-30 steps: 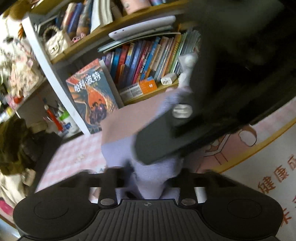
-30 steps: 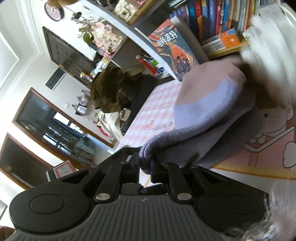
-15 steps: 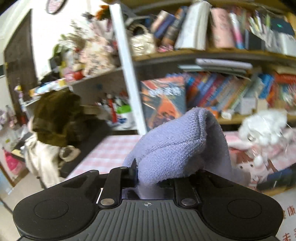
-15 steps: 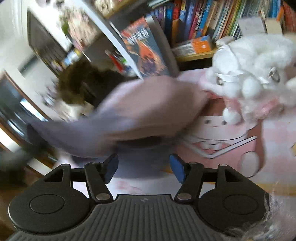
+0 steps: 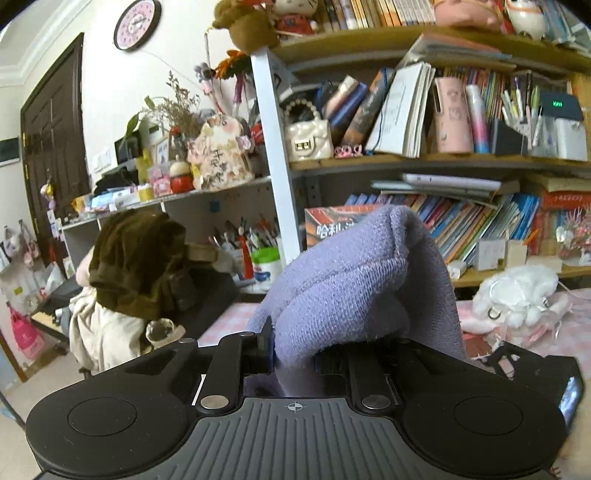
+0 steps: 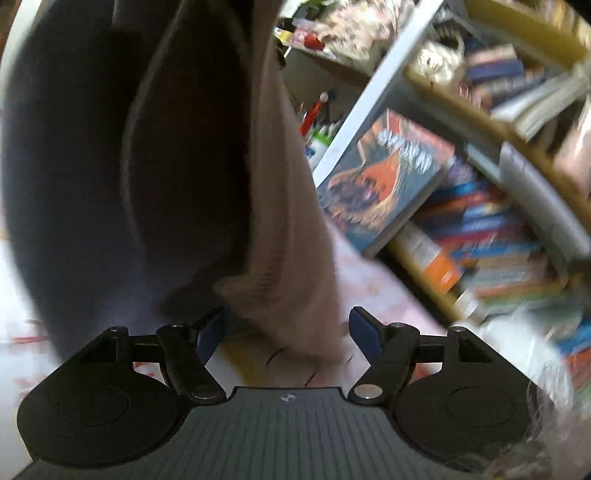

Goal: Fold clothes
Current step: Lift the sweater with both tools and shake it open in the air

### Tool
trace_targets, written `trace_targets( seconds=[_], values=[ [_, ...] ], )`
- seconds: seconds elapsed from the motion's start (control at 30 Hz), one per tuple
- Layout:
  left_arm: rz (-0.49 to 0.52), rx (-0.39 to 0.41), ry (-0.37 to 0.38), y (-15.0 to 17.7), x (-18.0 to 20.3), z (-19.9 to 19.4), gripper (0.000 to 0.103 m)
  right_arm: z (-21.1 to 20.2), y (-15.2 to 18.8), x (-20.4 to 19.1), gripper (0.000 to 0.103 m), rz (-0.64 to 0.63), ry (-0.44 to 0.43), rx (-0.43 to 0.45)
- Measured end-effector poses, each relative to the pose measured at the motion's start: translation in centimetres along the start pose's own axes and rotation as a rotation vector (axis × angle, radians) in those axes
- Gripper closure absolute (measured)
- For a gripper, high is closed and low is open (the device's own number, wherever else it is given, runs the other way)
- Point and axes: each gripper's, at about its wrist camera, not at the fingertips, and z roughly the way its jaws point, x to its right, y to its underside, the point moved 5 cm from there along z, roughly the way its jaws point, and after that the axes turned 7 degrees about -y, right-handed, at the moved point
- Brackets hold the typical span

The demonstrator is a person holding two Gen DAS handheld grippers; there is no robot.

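Garment (image 5: pixel 354 288) is hanging lifted off the pink tabletop (image 5: pixel 225 325) because I'm keeping the left claw (image 5: pixel 291 354) clamped on its lilac hem, while the right claw (image 6: pixel 288 332), jaws just opening with cloth loose between them, is freeing the other end to regrip.

Lived-in home room, likely a child's study. Crammed bookshelf (image 5: pixel 424 158), pink wall clock (image 5: pixel 137 24), plush toys (image 5: pixel 517 295), pink checked tablecloth (image 5: pixel 229 321).
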Motion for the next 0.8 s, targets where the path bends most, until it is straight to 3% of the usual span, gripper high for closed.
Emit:
trace_targets(
  seconds=[0.03, 0.07, 0.1, 0.13, 0.23, 0.3, 0.4, 0.5, 0.63, 0.73, 0.8],
  values=[
    [-0.003, 0.005, 0.008, 0.0, -0.7, -0.1, 0.086, 0.3, -0.2, 0.0, 0.041, -0.005, 0.018, 0.011],
    [-0.006, 0.011, 0.016, 0.1, -1.6, -0.1, 0.086, 0.4, -0.5, 0.2, 0.073, 0.005, 0.018, 0.022],
    [-0.009, 0.018, 0.024, 0.2, -2.3, -0.2, 0.086, 0.3, -0.9, 0.4, 0.094, 0.023, 0.017, 0.032],
    [-0.015, 0.025, 0.036, 0.4, -3.3, -0.3, 0.086, 0.0, -1.3, 0.7, 0.098, 0.064, 0.013, 0.039],
    [-0.038, 0.054, 0.089, 0.4, -6.0, -0.9, 0.086, -2.4, -2.9, 1.8, 0.099, 0.147, 0.065, 0.082],
    [-0.056, 0.104, 0.159, 0.1, -8.0, -1.7, 0.086, -6.1, -4.6, 2.8, 0.099, 0.197, 0.123, 0.135],
    [-0.073, 0.195, 0.309, -0.4, -10.6, -3.7, 0.086, -12.6, -7.8, 4.0, 0.099, 0.212, 0.197, 0.234],
    [-0.141, 0.292, 0.527, -1.4, -14.3, -6.3, 0.086, -21.0, -11.2, 3.9, 0.099, 0.158, 0.25, 0.351],
    [-0.188, 0.458, 0.787, -3.9, -18.0, -9.6, 0.085, -31.9, -15.8, 2.9, 0.099, 0.046, 0.256, 0.466],
    [-0.233, 0.531, 0.907, -5.9, -19.2, -10.3, 0.085, -37.8, -18.7, 2.9, 0.099, 0.026, 0.217, 0.496],
    [-0.277, 0.536, 0.969, -6.8, -19.3, -9.8, 0.085, -40.3, -20.2, 2.6, 0.099, -0.003, 0.201, 0.499]
  ],
)
